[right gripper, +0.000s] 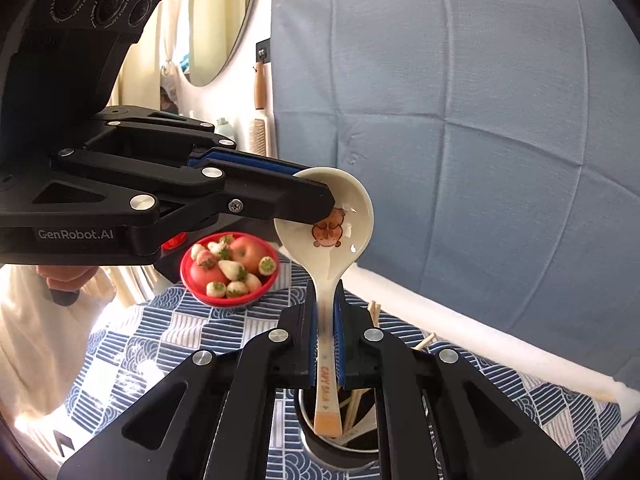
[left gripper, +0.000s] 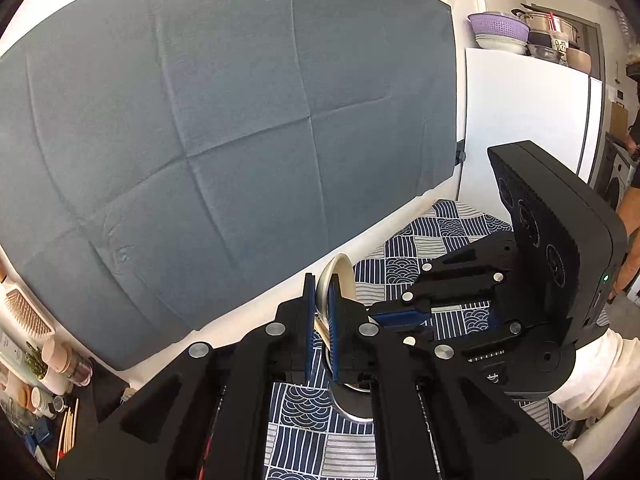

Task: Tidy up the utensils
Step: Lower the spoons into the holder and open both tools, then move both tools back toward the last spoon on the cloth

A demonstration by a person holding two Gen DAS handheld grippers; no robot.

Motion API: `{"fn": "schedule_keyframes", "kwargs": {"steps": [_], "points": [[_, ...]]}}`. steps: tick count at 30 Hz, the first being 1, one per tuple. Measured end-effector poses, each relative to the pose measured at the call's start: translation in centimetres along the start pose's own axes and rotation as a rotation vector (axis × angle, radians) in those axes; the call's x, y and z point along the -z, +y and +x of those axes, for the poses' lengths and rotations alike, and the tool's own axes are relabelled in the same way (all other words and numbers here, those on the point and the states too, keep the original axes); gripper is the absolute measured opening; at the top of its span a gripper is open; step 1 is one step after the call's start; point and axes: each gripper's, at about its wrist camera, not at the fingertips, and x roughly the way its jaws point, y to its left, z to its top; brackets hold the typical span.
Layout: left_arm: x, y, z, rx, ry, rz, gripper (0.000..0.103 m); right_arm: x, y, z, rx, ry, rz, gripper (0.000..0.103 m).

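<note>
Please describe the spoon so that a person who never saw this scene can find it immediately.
Look above the blue patterned tablecloth, just right of the red fruit bowl. Over the metal utensil cup, both tongs hold a cream ceramic spoon. Unlike the chopsticks in the cup, it has an orange cartoon animal in its bowl.

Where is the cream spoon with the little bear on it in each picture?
Left wrist view: the cream ceramic spoon with the bear picture shows edge-on at lower centre, its bowl between the left gripper fingers.
Right wrist view: the spoon faces us at centre, bowl up, its handle clamped in the right gripper.
Shared landmark: the round metal utensil holder directly below the spoon in both views.
</note>
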Motion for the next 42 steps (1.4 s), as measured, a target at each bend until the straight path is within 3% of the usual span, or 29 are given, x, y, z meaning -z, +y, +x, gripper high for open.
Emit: {"fn": "schedule_keyframes", "kwargs": {"steps": [10, 27, 31, 32, 33, 34, 35, 37, 38, 42], "points": [[0.5, 0.1, 3.4, 0.008, 0.058, 0.005, 0.007, 1.9, -1.9, 2.5, -0.033, 0.023, 0.062, 0.007], [3.0, 0.3, 6.4, 0.042, 0.154, 0.02, 0.007, 5.1, -1.6, 4.9, -0.02, 0.091, 0.076, 0.007], [3.1, 0.2, 6.5, 0.048, 0.162, 0.022, 0.009, 5.2, -1.5, 4.4, 0.0, 0.06, 0.074, 0.008], [3.2, 0.2, 6.2, 0.04, 0.15, 0.022, 0.02, 5.1, -1.5, 4.0, 0.019, 0.037, 0.07, 0.015], [3.1, 0.3, 5.8, 0.028, 0.129, 0.018, 0.046, 5.0, -1.5, 3.4, 0.03, 0.009, 0.074, 0.039], [3.2, 0.5, 5.2, 0.029, 0.106, 0.008, 0.059, 4.9, -1.6, 2.7, 0.037, -0.027, 0.083, 0.054], [3.2, 0.9, 4.6, 0.036, 0.085, -0.012, 0.073, 4.8, -1.6, 1.9, 0.044, -0.056, 0.089, 0.077], [3.4, 1.9, 3.3, 0.021, 0.031, -0.055, 0.084, 4.4, -1.4, 0.7, 0.062, -0.082, 0.079, 0.08], [3.5, 2.5, 2.5, -0.006, 0.006, -0.076, 0.097, 4.3, -1.2, 0.3, 0.087, -0.092, 0.067, 0.087], [4.5, 4.4, -0.3, -0.052, -0.04, -0.14, 0.097, 4.1, -0.5, -1.0, 0.148, -0.108, 0.041, 0.091]]}}
